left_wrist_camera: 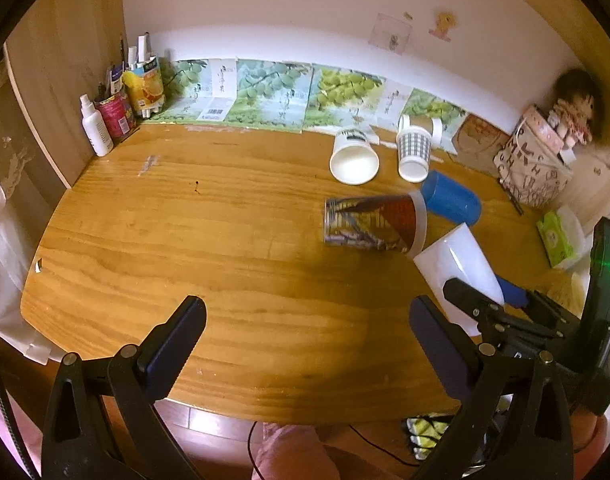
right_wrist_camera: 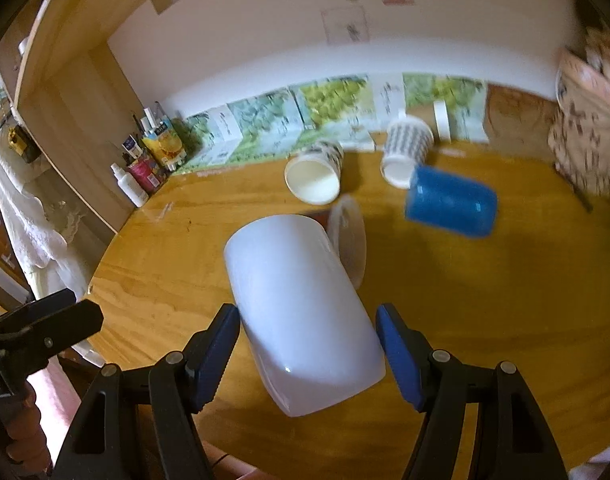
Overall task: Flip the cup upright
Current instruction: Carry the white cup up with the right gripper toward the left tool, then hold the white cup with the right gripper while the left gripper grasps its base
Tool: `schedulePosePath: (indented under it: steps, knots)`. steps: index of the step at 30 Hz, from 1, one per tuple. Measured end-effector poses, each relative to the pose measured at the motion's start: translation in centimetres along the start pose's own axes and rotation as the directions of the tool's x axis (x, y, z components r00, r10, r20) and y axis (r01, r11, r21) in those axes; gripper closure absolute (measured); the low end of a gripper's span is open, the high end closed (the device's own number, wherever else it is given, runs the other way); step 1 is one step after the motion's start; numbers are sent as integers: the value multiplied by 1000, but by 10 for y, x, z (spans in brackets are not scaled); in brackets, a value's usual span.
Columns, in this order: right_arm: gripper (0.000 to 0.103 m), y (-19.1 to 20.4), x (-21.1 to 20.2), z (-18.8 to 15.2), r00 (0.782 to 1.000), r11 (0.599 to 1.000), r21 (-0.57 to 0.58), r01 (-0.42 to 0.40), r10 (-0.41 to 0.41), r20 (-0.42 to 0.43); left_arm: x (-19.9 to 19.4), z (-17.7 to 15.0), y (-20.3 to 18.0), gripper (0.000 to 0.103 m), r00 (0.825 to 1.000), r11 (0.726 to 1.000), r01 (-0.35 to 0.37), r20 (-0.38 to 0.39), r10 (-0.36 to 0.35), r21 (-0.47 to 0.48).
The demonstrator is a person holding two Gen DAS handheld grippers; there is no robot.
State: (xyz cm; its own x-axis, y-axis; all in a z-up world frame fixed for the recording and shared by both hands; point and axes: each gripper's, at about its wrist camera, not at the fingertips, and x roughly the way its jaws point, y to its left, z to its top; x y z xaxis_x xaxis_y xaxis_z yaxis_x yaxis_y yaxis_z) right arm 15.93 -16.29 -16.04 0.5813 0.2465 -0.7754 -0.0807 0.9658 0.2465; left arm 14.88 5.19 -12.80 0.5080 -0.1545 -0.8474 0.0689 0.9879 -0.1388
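We see a smooth, glossy white cup (right_wrist_camera: 301, 316) lying tilted between the blue pads (right_wrist_camera: 401, 356) of the right gripper (right_wrist_camera: 309, 344), which close against its sides, so we read it as clamped. It sits above the grained wooden table (right_wrist_camera: 485, 300), though we cannot tell if it touches the surface. The left gripper (left_wrist_camera: 305, 344) hangs over the table's near edge with its jaws wide apart, holding nothing.

Only the left wrist view shows the printed cup (left_wrist_camera: 375, 222) fully, lying on its side; the right view hides most of it behind the white one. Both show a blue cup (right_wrist_camera: 451, 206) on its side and two paper cups (left_wrist_camera: 353, 157) (left_wrist_camera: 414, 153) near the wall.
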Motion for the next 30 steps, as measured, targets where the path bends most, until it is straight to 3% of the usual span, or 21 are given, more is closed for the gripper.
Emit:
schedulePosePath:
  steps: [9, 17, 23, 30]
  knots:
    - [32, -23, 21, -32, 999, 993, 116, -5, 10, -39, 26, -7, -14, 2, 995, 999, -30, -89, 34, 45]
    - [32, -36, 37, -47, 996, 976, 215, -27, 44, -76, 49, -7, -27, 2, 981, 995, -34, -189, 50, 89]
    - [32, -35, 44, -53, 995, 977, 213, -27, 47, -91, 72, -6, -26, 2, 951, 999, -11, -310, 23, 41]
    - [32, -34, 50, -63, 994, 973, 230, -22, 46, -102, 91, -7, -27, 2, 917, 1000, 3, -400, -14, -27]
